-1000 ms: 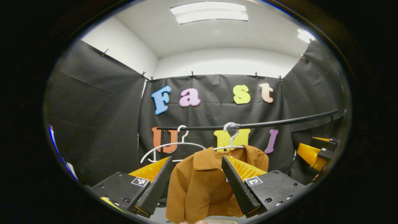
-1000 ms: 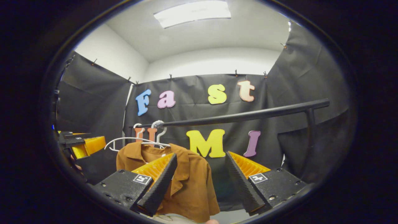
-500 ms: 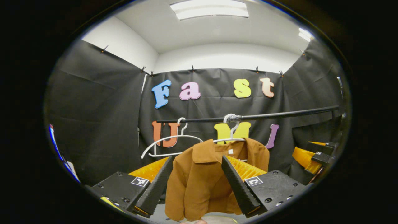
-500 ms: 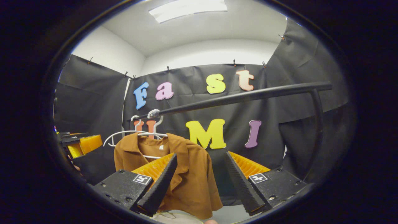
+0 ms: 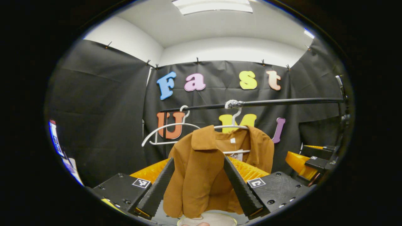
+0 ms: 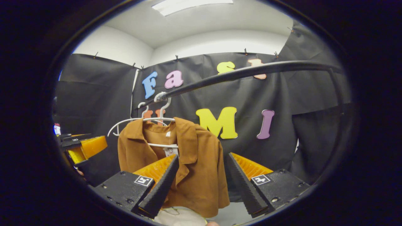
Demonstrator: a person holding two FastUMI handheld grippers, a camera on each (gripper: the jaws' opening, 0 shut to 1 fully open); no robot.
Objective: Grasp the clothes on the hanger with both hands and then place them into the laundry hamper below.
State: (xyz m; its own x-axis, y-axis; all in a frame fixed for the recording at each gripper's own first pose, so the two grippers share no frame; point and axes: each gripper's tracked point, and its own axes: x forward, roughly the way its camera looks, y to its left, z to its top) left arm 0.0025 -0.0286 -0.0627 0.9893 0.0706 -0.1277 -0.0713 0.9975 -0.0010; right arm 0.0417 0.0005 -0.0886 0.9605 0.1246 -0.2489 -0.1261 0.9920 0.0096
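A: What differs from a second ago?

B: In both views the rail (image 5: 282, 101) and the brown shirt (image 5: 201, 169) sit higher against the wall cloth, and more of the shirt's length shows. Both cameras have tipped downward and drawn closer.

A: State of each tool?

B: The left hand-held gripper (image 5: 198, 182) stands wide, its jaws framing the shirt's left half without touching it. The right hand-held gripper (image 6: 202, 180) is equally wide, aimed at the shirt's (image 6: 176, 163) right edge; nothing is held.

A: Where is the garment?

B: Still on the white hanger (image 5: 234, 125), beside an empty hanger (image 5: 163, 128). A pale rim, probably the hamper (image 5: 209, 218), lies below.

A: Meaning?

B: The approach is nearly complete; closing remains.
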